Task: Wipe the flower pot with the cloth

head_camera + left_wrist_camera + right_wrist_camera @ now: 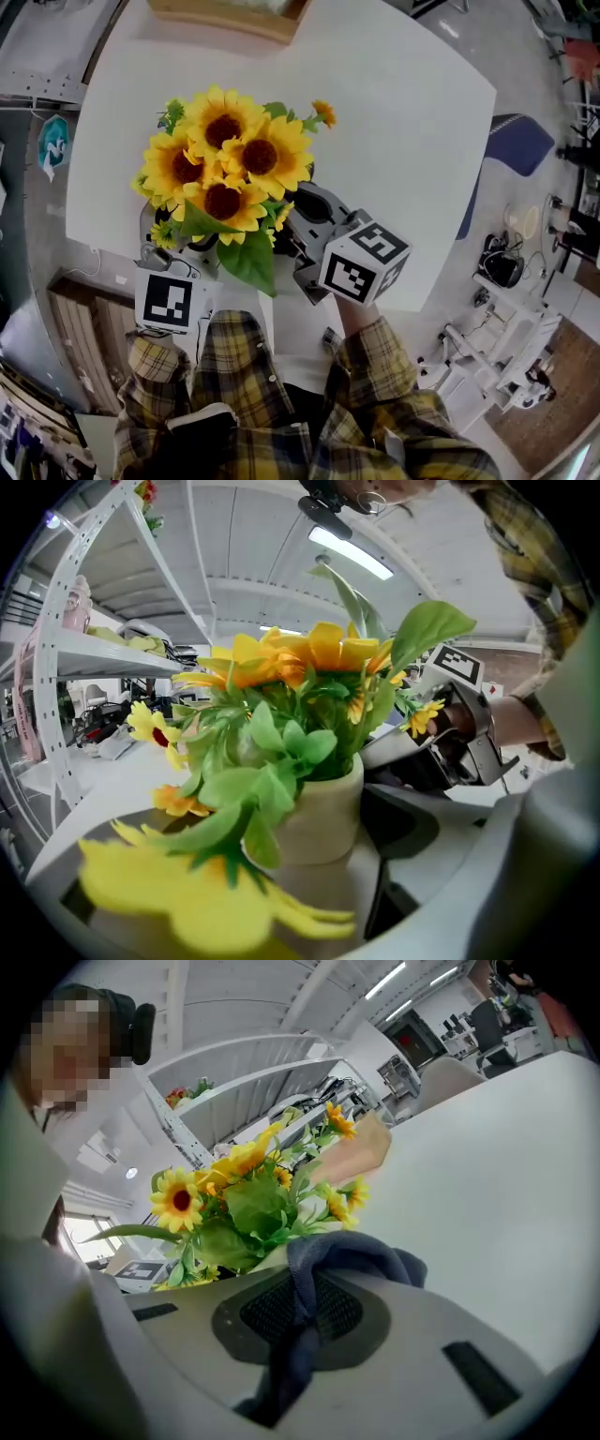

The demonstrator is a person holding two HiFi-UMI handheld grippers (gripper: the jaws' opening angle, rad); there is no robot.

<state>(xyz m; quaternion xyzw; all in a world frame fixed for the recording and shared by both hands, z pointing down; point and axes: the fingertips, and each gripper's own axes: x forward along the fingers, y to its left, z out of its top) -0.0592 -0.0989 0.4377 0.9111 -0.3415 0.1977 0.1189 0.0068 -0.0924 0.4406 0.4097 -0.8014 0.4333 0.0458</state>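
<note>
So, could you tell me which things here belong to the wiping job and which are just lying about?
Job: flower pot, cloth in the right tool.
Lying about: wooden box on the table, shelving behind.

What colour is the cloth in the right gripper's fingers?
Dark blue-grey. The cloth shows best in the right gripper view.
</note>
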